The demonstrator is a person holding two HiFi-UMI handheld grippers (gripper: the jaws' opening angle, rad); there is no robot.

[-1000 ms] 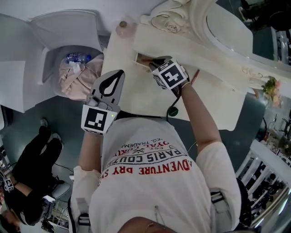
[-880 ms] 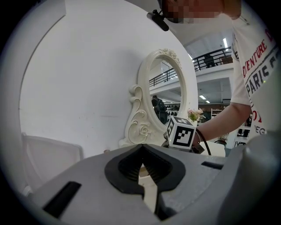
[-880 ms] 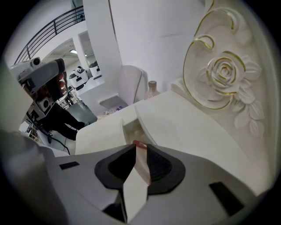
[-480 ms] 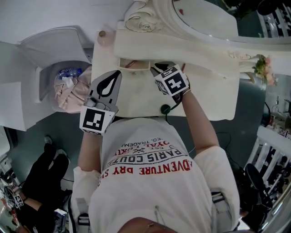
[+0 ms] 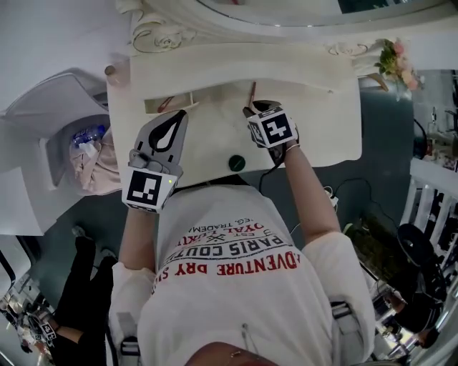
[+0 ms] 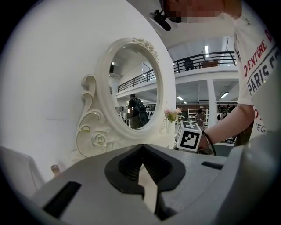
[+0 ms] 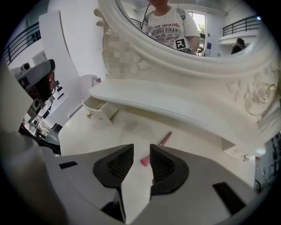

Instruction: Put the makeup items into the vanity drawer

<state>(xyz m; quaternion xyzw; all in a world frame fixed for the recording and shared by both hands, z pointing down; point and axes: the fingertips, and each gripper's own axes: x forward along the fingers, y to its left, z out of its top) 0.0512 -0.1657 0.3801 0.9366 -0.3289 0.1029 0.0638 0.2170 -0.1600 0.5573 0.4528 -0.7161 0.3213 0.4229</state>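
Note:
A slim pink makeup stick [image 7: 157, 143] lies on the cream vanity top [image 5: 215, 136], also seen in the head view as a thin pink stick [image 5: 251, 93] below the shelf. My right gripper [image 7: 141, 147] hangs over it, pointing steeply down. Its jaws have just been opening and stand open, with nothing between them and the stick's near end just past the gap. The small drawer [image 5: 172, 104] stands pulled out at the left, and the right gripper view shows the same drawer [image 7: 99, 112]. My left gripper [image 5: 183, 114] hovers below the drawer, shut and empty; in its own view its tips [image 6: 141, 147] meet.
A dark round item [image 5: 237, 163] sits near the vanity's front edge. The oval mirror [image 5: 286, 7] rises behind a raised shelf [image 5: 286, 68]. Flowers [image 5: 392, 57] stand at the right end and a small bottle [image 5: 111, 71] at the left corner. A tub of clothing [image 5: 89, 154] is left of the vanity.
My right gripper has left the open drawer and moved right along the vanity top to the pink stick. The left gripper has shifted with it over the table.

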